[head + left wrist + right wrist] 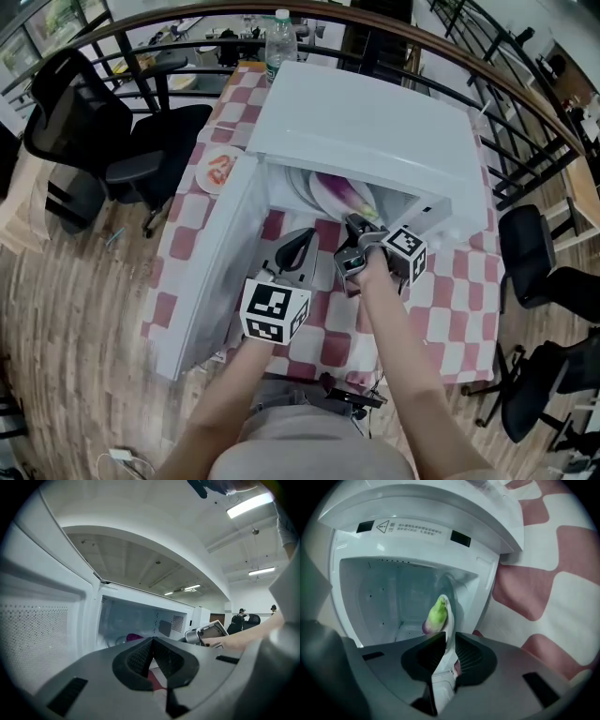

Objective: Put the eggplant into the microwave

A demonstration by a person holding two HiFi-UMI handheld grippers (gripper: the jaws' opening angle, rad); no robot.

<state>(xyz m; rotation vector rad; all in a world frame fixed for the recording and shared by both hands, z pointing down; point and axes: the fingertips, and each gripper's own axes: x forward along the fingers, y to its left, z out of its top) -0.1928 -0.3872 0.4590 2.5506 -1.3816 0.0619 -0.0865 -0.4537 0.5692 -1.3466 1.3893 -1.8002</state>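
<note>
A table under a red-and-white checked cloth [323, 349] fills the middle of the head view. On its left edge sits a small round white plate [201, 174] with orange-red pieces on it, and at the top edge stands a clear plastic bottle with a white cap [280, 39]. A dark curved metal railing [122, 28] arcs across the top. Black office chairs stand at upper left [94, 122] and at right [534, 253] on a wood-plank floor [84, 319]. A long ceiling light [248, 506] glows at upper right in the left gripper view.
</note>
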